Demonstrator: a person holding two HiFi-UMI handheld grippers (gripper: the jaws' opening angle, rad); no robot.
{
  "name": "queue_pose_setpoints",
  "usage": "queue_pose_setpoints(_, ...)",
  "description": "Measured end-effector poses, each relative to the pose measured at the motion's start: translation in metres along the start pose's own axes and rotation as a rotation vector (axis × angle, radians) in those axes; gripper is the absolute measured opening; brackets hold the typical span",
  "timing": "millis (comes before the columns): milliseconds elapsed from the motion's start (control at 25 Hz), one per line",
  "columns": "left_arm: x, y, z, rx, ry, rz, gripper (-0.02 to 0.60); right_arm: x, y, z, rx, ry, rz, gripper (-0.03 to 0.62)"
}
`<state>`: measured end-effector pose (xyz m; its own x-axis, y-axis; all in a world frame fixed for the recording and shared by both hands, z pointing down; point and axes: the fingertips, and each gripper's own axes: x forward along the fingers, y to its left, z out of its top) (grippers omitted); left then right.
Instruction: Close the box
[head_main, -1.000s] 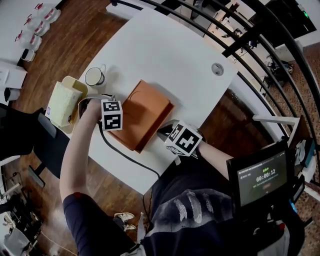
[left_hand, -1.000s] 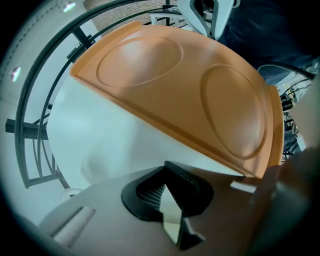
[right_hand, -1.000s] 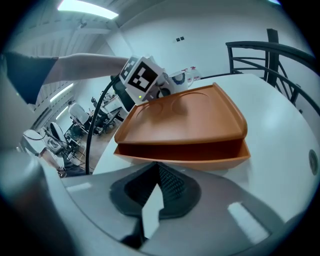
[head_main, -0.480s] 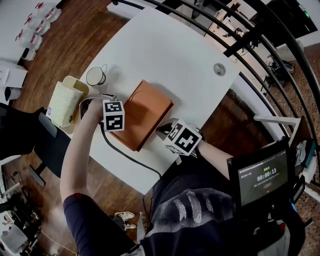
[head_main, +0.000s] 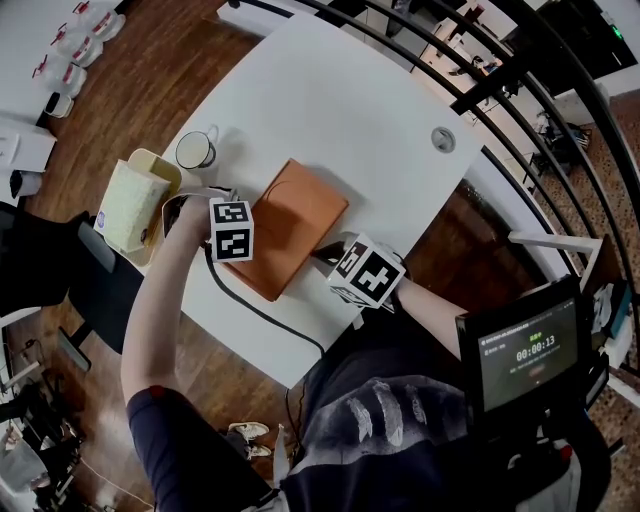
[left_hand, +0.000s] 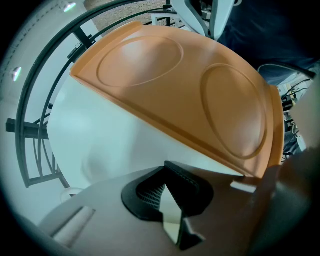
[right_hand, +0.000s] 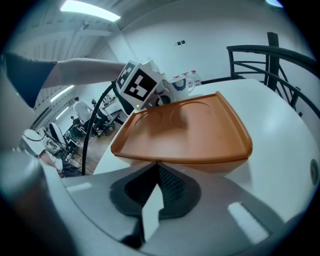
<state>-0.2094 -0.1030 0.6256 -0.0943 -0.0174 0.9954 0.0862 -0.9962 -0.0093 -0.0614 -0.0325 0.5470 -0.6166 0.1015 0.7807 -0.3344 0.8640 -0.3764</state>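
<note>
Open-plan office, white table (head_main: 330, 100), black railing (right_hand: 272, 55), wooden floor (head_main: 150, 90), office chairs (right_hand: 54, 133), ceiling strip lights (right_hand: 90, 11).

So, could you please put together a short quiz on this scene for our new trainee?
1. True or false: the orange box lies between the left gripper and the right gripper.
2. Which vessel stands on the white table? A) kettle B) mug C) bowl
3. Fill in: the box's top bears ___ round embossed shapes.
Key: 1 true; 2 B; 3 two.
</note>
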Motion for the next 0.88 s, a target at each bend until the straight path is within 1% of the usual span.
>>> queue_pose_setpoints(240, 0.001, 0.000, 0.000, 0.009, -0.002, 0.002, 0.014, 0.001, 0.000, 0.001, -0.004, -0.007, -0.001, 0.005)
queue_pose_setpoints(360, 0.000, 0.001, 0.000, 0.006, -0.005, 0.002, 0.014, 0.001, 0.000, 0.002, -0.028, -0.006, 0.003, 0.005)
queue_pose_setpoints(520, 0.000, 0.000, 0.000, 0.031, 0.009, -0.001, 0.014, -0.001, 0.003, 0.003, -0.069, 0.003, 0.005, 0.005)
queue_pose_setpoints(600, 0.000, -0.001, -0.001, 0.044, 0.017, -0.002, 0.014, 0.001, 0.000, 0.002, -0.113, 0.025, -0.019, 0.005)
queue_pose_setpoints(680, 0.001, -0.001, -0.001, 0.049, 0.021, -0.002, 0.014, 0.005, -0.009, -0.002, -0.158, 0.063, -0.075, 0.005)
queue_pose_setpoints(720, 0.001, -0.001, 0.000, 0.046, 0.020, -0.002, 0.014, 0.007, -0.013, -0.005, -0.163, 0.075, -0.091, 0.005)
queue_pose_setpoints(880, 0.002, 0.000, -0.001, 0.039, 0.012, 0.005, 0.014, 0.008, -0.016, -0.005, -0.118, 0.060, -0.084, 0.005)
